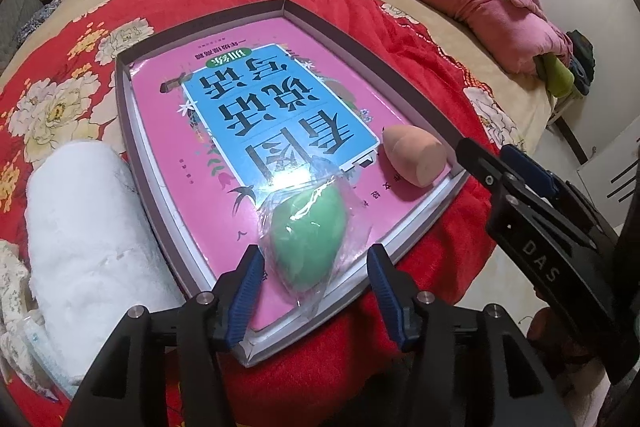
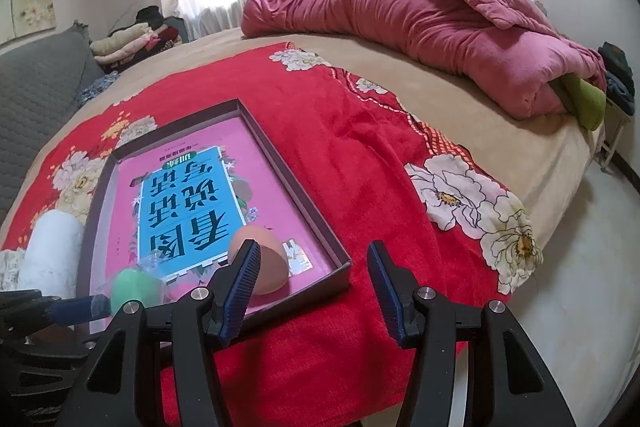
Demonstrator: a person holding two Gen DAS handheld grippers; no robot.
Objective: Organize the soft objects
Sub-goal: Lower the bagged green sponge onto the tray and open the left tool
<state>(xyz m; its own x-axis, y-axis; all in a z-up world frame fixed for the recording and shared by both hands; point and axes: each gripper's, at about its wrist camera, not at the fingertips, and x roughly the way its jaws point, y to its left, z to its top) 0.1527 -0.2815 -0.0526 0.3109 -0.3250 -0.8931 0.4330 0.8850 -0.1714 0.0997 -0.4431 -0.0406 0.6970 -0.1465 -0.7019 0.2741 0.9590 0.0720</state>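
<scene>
A green sponge (image 1: 308, 243) wrapped in clear plastic lies on the pink book (image 1: 260, 107) inside a shallow dark box (image 1: 124, 107). My left gripper (image 1: 316, 267) stands open astride it, the pads clear of the wrap. A peach sponge (image 1: 414, 157) rests at the box's near right corner. In the right wrist view that peach sponge (image 2: 272, 271) sits partly behind the left finger of my right gripper (image 2: 312, 263), which is open over the red blanket with nothing between its fingers. A rolled white towel (image 1: 88, 227) lies left of the box.
A red floral blanket (image 2: 360, 131) covers the near part of the bed. A bunched pink quilt (image 2: 420, 27) lies at the far side. Folded clothes (image 2: 132, 43) and a grey sofa (image 2: 32, 99) are at the left. The bed edge and pale floor (image 2: 580, 267) are at the right.
</scene>
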